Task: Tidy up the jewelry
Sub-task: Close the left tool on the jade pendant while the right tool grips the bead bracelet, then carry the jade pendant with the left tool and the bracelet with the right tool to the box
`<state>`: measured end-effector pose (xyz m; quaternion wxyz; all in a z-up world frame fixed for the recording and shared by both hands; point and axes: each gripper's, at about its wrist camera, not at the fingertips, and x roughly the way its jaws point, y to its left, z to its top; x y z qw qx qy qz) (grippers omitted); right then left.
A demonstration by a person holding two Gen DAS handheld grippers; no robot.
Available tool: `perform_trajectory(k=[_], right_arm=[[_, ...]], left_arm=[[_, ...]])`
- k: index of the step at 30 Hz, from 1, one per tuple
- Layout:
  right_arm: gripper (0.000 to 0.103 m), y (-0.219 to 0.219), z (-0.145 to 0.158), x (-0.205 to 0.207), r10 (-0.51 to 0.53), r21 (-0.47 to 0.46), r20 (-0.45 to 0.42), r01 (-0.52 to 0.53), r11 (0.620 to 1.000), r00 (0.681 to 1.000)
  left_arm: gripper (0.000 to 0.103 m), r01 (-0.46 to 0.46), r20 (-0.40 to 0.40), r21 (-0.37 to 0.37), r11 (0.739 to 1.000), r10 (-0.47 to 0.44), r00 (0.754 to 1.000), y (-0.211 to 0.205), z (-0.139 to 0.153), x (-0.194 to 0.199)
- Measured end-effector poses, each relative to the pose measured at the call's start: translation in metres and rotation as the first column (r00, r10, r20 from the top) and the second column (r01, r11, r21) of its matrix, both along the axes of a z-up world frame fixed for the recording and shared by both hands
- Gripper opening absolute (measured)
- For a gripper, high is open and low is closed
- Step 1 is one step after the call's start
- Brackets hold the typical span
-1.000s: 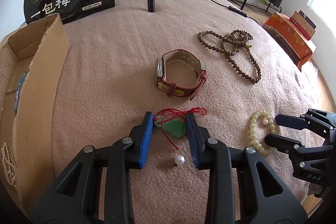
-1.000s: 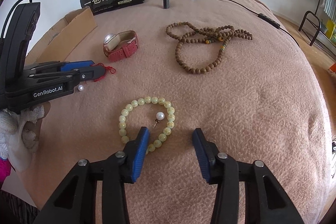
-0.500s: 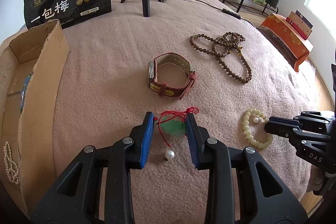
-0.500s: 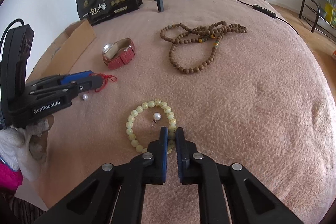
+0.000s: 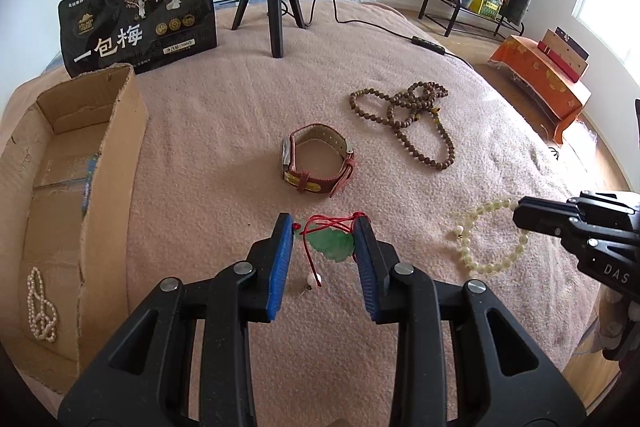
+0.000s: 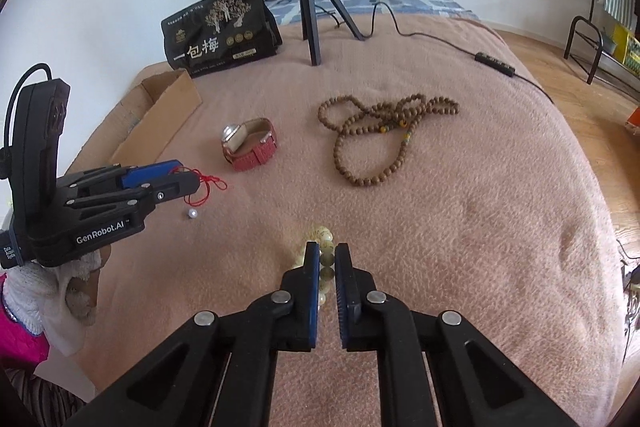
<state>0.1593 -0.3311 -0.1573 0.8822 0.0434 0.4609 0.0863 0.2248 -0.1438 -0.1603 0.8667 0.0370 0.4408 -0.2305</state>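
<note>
Since a second ago, the right gripper has closed on the pale bead bracelet and is lifting it at lower centre. The left gripper is clamping the green pendant at centre frame.

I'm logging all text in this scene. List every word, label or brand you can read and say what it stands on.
"一包梅": large white characters on the black bag standing by the tripod.
"GenRobot.AI": side of the left gripper.
"DAS": body of the right gripper; further letters may be cut off.
Small print and round seals on the bag: too small to read.
Small white label at the left gripper's rear: too blurred to read.
</note>
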Motion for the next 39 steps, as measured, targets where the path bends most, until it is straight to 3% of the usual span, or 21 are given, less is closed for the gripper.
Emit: perform_trajectory(k=[18, 39], right_arm=[[0.005, 0.020, 0.056, -0.009, 0.042, -0.068, 0.091, -0.036, 0.997, 0.995], [0.005, 0.130, 0.096, 0.044, 0.211, -0.074, 0.174, -0.201, 0.977, 0.962]], left_arm=[[0.031, -0.041, 0.085, -0.045, 0.998, 0.044, 0.995, 0.038, 0.053, -0.020], [0.031, -0.173, 0.145, -0.022, 0.985, 0.174, 0.974, 0.136, 0.077, -0.011]])
